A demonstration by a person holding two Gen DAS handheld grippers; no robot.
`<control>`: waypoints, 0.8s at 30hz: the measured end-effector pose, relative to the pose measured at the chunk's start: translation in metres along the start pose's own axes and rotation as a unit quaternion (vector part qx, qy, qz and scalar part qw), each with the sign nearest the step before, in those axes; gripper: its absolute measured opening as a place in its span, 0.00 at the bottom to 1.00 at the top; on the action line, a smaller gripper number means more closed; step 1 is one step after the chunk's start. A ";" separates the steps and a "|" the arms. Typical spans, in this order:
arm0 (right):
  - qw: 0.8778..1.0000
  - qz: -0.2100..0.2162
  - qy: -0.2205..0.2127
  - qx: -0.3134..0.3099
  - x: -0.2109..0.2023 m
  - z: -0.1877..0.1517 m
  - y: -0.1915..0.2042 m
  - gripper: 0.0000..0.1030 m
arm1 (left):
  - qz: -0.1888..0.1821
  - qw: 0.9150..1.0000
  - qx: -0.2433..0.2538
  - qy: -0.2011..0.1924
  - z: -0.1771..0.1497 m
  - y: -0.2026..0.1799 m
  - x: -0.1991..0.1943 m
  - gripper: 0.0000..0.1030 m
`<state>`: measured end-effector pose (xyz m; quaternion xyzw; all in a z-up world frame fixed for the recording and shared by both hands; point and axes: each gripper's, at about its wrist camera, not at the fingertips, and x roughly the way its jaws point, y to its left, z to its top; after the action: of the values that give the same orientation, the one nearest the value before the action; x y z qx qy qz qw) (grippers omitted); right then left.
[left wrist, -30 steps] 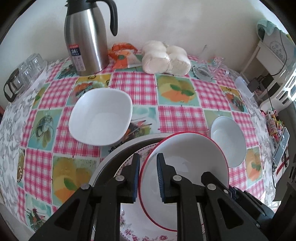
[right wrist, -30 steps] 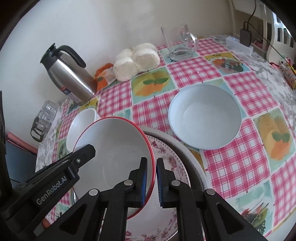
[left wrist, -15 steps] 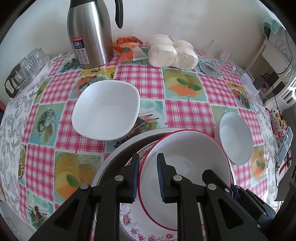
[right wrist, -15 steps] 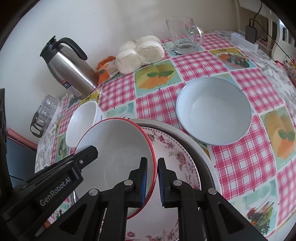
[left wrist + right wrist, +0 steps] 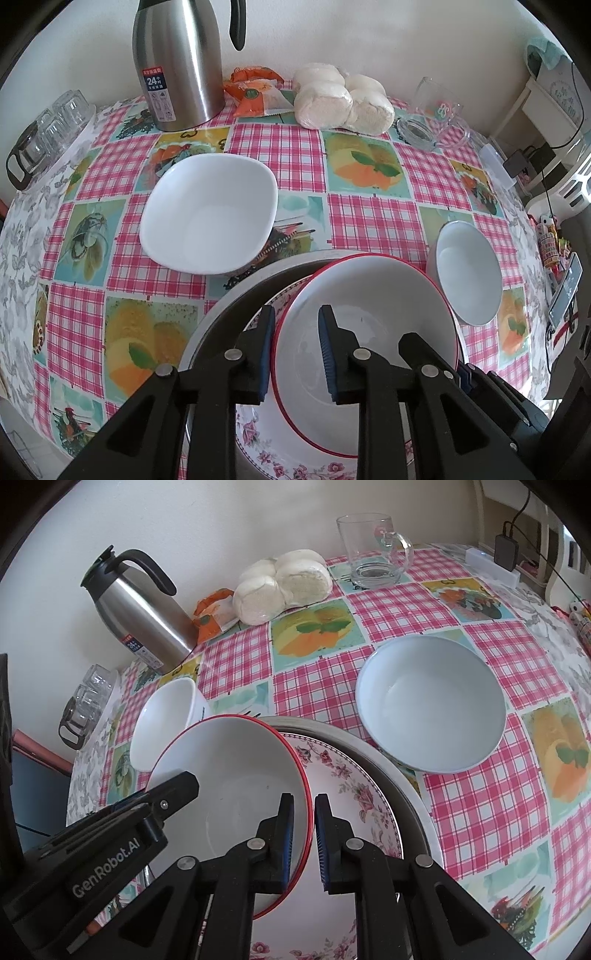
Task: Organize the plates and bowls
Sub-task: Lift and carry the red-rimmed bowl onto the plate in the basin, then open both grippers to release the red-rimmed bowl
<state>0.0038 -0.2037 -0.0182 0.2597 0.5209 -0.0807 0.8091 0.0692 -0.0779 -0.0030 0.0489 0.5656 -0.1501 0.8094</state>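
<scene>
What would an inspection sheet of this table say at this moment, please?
Surface: checked tablecloth, crowded.
Job's things: red-rimmed bowl over floral plate, which lies in grey dish; square bowl and round bowl stand apart on the cloth.
Clutter: flask, packet, buns, mug, glasses, all towards the wall.
Grippers: left gripper jaws opening, bowl rim between them; right gripper jaws shut on the opposite rim.
Cables: charger with its cable at the far corner.
Surroundings: white wall; shelf beside the table.
</scene>
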 end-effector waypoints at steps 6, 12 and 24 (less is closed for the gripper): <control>1.000 0.008 0.003 0.001 0.001 0.000 -0.001 0.18 | -0.008 1.000 -0.013 0.015 0.000 0.005 0.006 0.25; 1.000 0.000 -0.002 0.003 -0.002 0.002 -0.003 0.25 | -0.012 0.999 -0.029 0.008 0.002 0.013 -0.001 0.37; 0.999 -0.012 -0.047 0.012 -0.020 0.006 -0.006 0.45 | -0.020 0.998 -0.058 -0.012 0.007 0.024 -0.018 0.51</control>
<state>-0.0023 -0.2150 -0.0009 0.2592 0.4842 -0.1094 0.8285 0.0765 -0.0537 0.0140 -0.0110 0.5641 -0.1339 0.8147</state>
